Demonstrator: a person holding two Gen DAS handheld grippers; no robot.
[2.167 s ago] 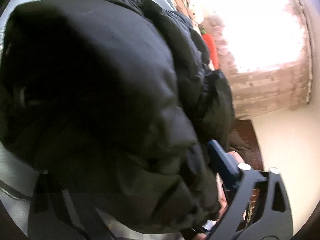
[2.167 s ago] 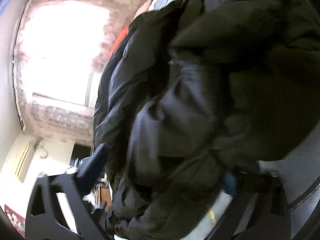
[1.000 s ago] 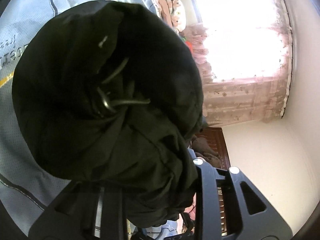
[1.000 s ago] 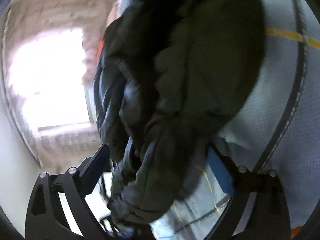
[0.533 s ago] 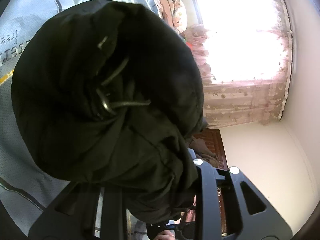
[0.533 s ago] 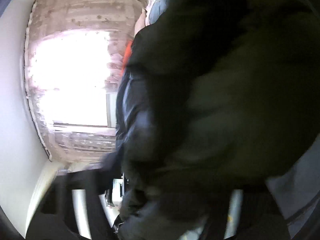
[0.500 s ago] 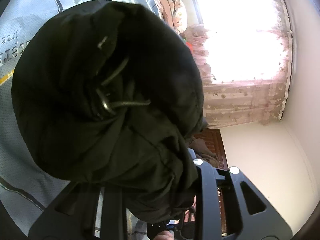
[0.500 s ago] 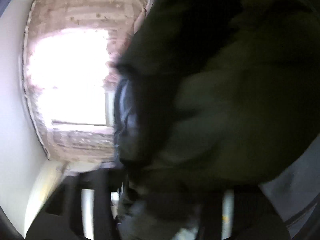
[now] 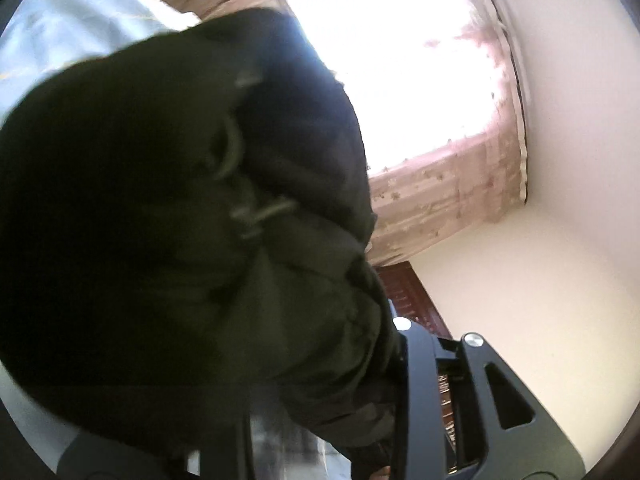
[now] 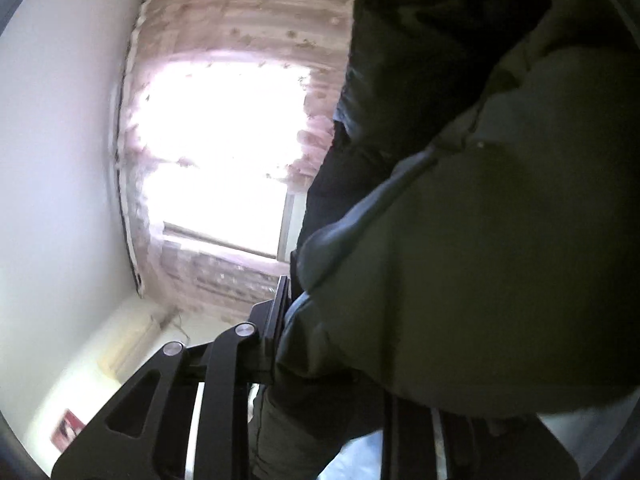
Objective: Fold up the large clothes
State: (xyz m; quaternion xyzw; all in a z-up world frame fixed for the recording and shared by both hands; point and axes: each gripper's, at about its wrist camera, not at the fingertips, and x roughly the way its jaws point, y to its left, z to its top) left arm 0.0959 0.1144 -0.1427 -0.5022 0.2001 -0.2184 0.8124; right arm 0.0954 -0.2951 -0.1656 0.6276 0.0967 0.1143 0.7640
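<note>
Left wrist view: dark padded jacket (image 9: 168, 248) bunched into a large mass filling the left and centre of the frame, cords and a small pale tag showing in its folds. Left gripper (image 9: 320, 412) at the bottom, jaws clamped on the lower bunch of the jacket; they have just eased open a little with the fabric still pinched between them. Pale blue bedsheet (image 9: 80, 24) in the upper left behind the jacket. Bright window with pinkish curtain (image 9: 452, 196) in the upper right, cream wall (image 9: 540, 288) at right, dark wooden furniture (image 9: 408, 296) just below the curtain. Right wrist view: jacket (image 10: 500, 240) covers the right half of the frame, olive lining side toward the lens. Right gripper (image 10: 332, 368) at the bottom, jaws have just closed in and now clench a fold of the jacket. Curtain (image 10: 248, 36) and window upper left, white wall (image 10: 60, 160) far left. Both frames blurred.
</note>
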